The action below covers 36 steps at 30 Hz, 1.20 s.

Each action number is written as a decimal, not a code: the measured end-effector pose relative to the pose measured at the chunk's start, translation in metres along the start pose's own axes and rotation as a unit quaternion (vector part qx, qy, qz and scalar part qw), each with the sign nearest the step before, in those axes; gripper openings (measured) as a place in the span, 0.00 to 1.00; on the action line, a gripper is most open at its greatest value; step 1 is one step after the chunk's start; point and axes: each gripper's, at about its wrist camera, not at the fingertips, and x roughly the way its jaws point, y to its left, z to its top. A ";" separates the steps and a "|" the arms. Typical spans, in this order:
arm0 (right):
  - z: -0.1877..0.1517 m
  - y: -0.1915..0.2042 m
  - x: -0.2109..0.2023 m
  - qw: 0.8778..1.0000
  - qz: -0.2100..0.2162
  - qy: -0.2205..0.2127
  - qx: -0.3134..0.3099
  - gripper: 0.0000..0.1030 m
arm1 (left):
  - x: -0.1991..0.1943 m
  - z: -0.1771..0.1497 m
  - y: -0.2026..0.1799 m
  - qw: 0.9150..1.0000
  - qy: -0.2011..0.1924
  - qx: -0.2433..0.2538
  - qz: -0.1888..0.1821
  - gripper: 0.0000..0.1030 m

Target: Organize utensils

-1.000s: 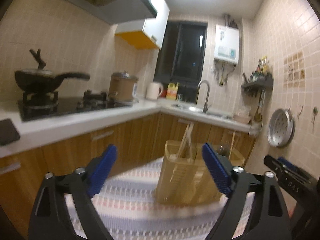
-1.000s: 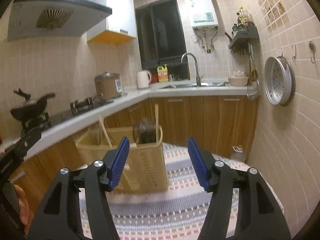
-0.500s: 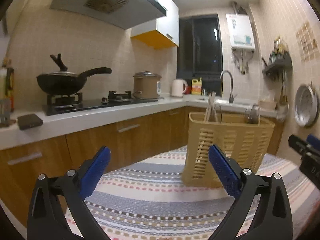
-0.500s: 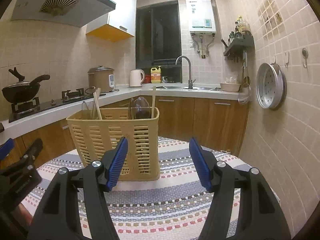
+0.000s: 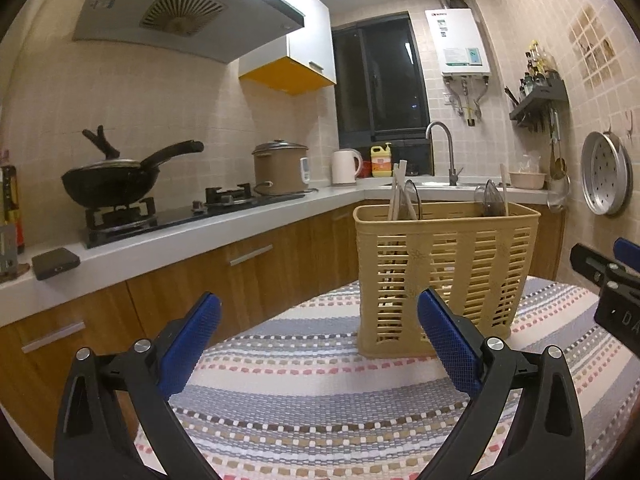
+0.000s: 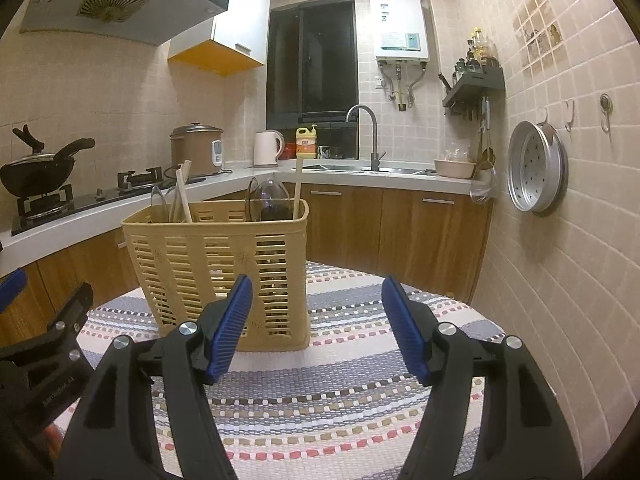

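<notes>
A tan slatted utensil basket [image 5: 440, 264] [image 6: 216, 256] stands upright on a striped tablecloth [image 5: 320, 380]. Wooden chopsticks [image 5: 398, 188] [image 6: 184, 192] and clear plastic spoons [image 5: 490, 200] [image 6: 272, 200] stick out of its top. My left gripper [image 5: 319, 298] is open wide and empty, short of the basket and slightly to its left. My right gripper [image 6: 318, 281] is empty too, its jaws opening, and sits near the basket's right front corner without touching it. Each gripper shows at the edge of the other's view.
An L-shaped counter [image 5: 224, 236] with wooden cabinets runs behind the table. It carries a black wok [image 5: 116, 184], a rice cooker [image 5: 280, 168], a kettle [image 6: 268, 148] and a sink tap [image 6: 366, 132]. A metal steamer tray [image 6: 536, 168] hangs on the right wall.
Both grippers have sunk and levelled out, so the basket now shows side-on instead of from above. The left gripper also rolled upright. The right jaws stand slightly wider.
</notes>
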 end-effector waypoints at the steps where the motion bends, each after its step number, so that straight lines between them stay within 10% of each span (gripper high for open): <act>1: 0.000 0.000 0.000 1.000 -0.002 0.000 0.000 0.62 | 0.000 0.000 0.000 1.000 0.000 0.000 0.000 0.93; 36: 0.000 -0.004 -0.002 1.000 -0.011 0.005 0.001 0.66 | -0.002 0.000 0.005 1.000 0.010 -0.014 0.005 0.93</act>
